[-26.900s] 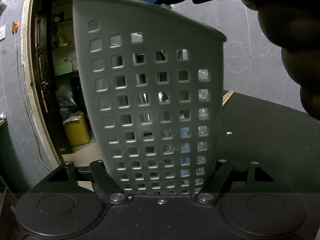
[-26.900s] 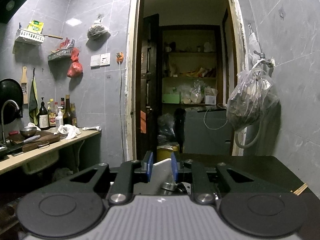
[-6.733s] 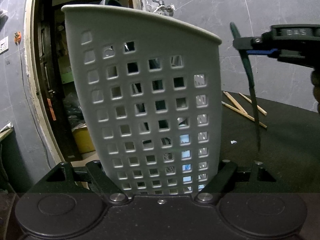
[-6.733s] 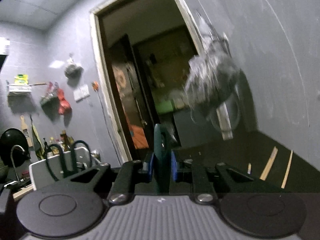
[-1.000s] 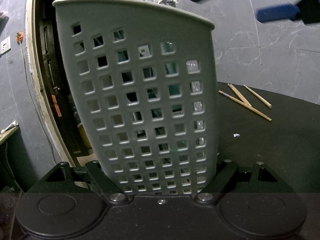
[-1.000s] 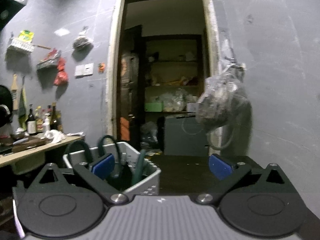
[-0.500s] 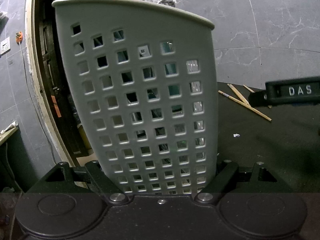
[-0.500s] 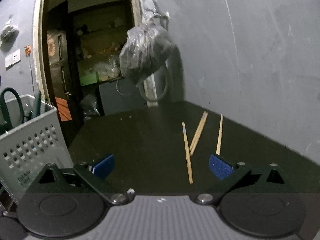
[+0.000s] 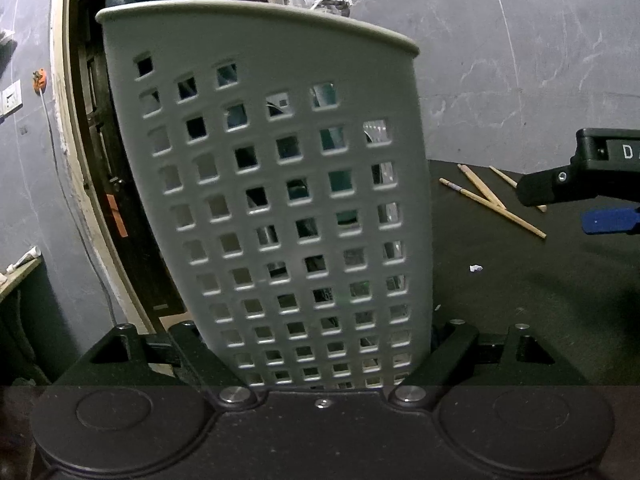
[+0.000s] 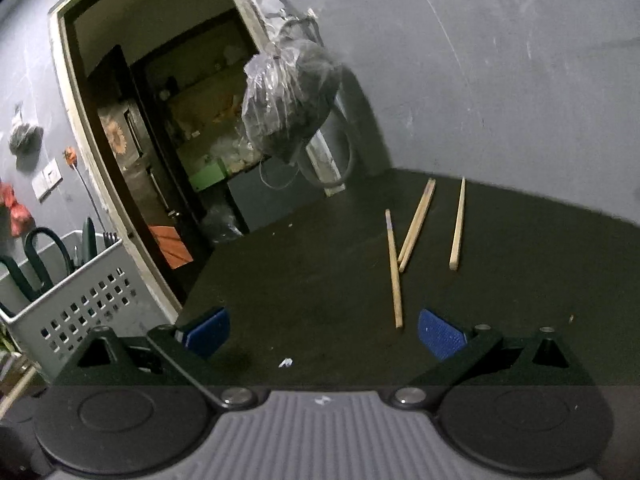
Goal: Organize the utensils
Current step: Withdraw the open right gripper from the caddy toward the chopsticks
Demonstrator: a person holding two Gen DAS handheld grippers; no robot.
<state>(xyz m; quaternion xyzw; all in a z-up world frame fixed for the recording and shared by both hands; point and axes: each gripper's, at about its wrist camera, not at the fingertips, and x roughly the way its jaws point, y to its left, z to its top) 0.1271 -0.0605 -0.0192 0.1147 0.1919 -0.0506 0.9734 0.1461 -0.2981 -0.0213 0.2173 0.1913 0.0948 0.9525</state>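
**Chopsticks left to gather while the basket was steadied**

While the dark tabletop took up most of both views, the perforated grey plastic utensil basket was seen upright near its edge, by the doorway, with dark scissor handles and other utensils already stood in it. The left gripper was set around the basket's base; its jaws had just been opening, the basket stood between them, and whether the pads pressed on its walls could not be told. The right gripper was held low over the table with its blue-padded fingers wide apart and nothing between them, pointed toward the four loose wooden chopsticks, which lay flat on the table, well apart from the basket, two of them crossing. A small white scrap lay nearer.

Several risks were judged likely. Thin sticks lying flat could be pushed or rolled by the pads rather than lifted. At the crossing, one stick could be flicked away as another was raised. With the left grip loosened, the tall basket could be tipped off the edge.
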